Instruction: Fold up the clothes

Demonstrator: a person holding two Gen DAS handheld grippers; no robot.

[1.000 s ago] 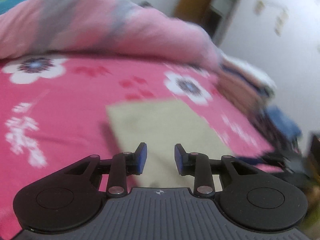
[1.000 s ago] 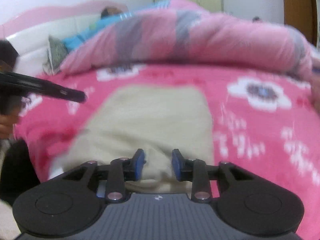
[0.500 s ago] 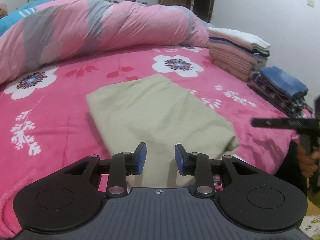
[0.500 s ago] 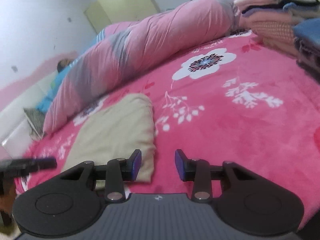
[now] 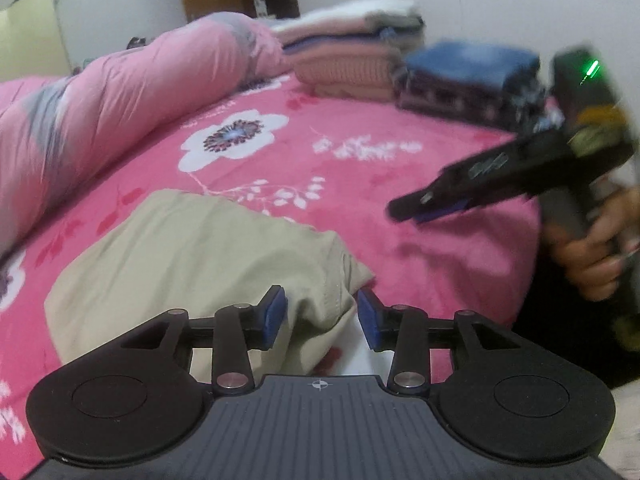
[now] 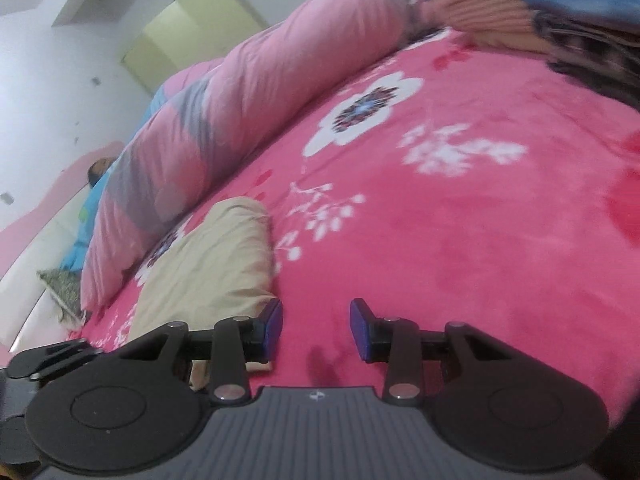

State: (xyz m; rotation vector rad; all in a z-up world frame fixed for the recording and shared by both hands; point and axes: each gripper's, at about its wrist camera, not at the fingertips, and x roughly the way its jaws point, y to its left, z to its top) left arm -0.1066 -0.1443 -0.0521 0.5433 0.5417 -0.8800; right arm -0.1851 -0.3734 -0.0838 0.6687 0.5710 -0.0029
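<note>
**Both grippers parted and empty over the beige garment**

Left gripper (image 5: pixel 322 318), seen from its own wrist camera, has its 2 blue-padded fingers (image 5: pixel 273 316) spread apart with nothing between them. It hovers at the near corner of the folded beige garment (image 5: pixel 192 256), whose bunched edge lies just below and between the pads. The garment lies flat on the pink floral blanket (image 5: pixel 328 168). A rolled pink and grey quilt (image 5: pixel 120 92) runs along the far left. At the far side sit 2 stacks of folded clothes (image 5: pixel 360 56), the second one topped with blue. On the right, blurred, the right gripper (image 5: pixel 436 204) is held in a hand (image 5: pixel 592 248) above the blanket, apart from the garment; from here I cannot tell how its jaws stand.

Right wrist view: the right gripper's fingers (image 6: pixel 271 330) also stand apart, holding nothing, over bare pink blanket (image 6: pixel 460 240). The beige garment (image 6: pixel 216 264) lies to the left, its near edge just behind the left-hand pad. The quilt (image 6: pixel 248 92) stretches beyond it, and the clothes stacks (image 6: pixel 520 12) show blurred at the top right. Part of the left gripper (image 6: pixel 52 354) shows at the lower left edge.
</note>
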